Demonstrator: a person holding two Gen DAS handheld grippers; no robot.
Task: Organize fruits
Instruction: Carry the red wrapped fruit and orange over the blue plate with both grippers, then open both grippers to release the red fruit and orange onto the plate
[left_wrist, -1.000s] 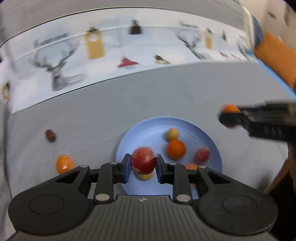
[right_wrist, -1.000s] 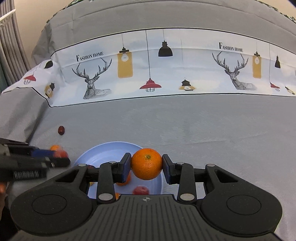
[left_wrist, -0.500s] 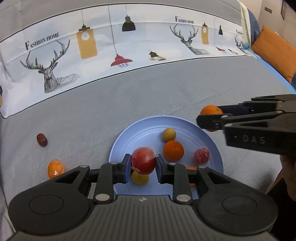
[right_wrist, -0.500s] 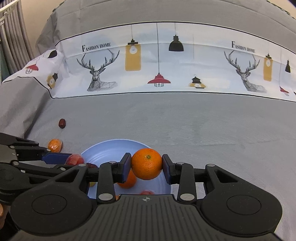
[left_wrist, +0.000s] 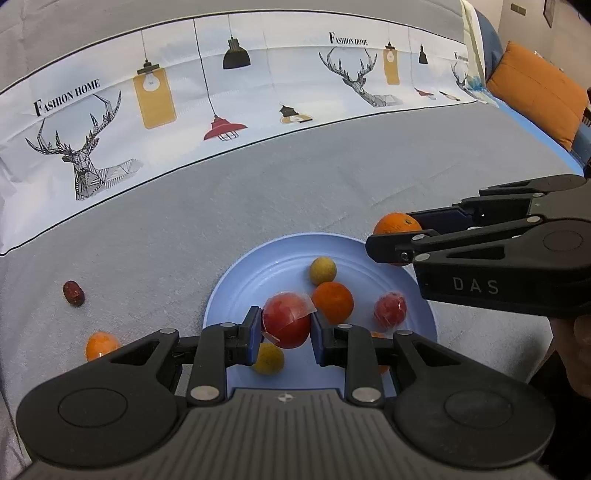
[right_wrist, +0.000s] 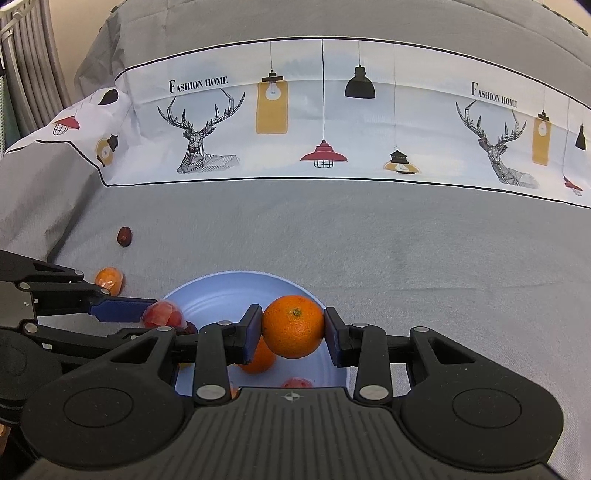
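A light blue plate (left_wrist: 240, 280) lies on the grey cloth and holds several fruits: an orange (left_wrist: 332, 301), two yellow fruits (left_wrist: 323, 270), a wrapped red fruit (left_wrist: 390, 311). My left gripper (left_wrist: 285, 328) is shut on a wrapped red fruit (left_wrist: 286, 319) above the plate's near side. My right gripper (right_wrist: 293, 328) is shut on an orange (right_wrist: 293, 326) over the plate's (right_wrist: 221, 291) right rim; it also shows in the left wrist view (left_wrist: 397, 225).
A small wrapped orange fruit (left_wrist: 101, 345) and a dark red date (left_wrist: 73, 292) lie on the cloth left of the plate. A printed white fabric band (left_wrist: 221, 103) runs across the back. An orange cushion (left_wrist: 535, 92) sits far right.
Both grippers have kept their fruit and drifted closer over the plate. The right gripper has moved left toward the plate's rim.
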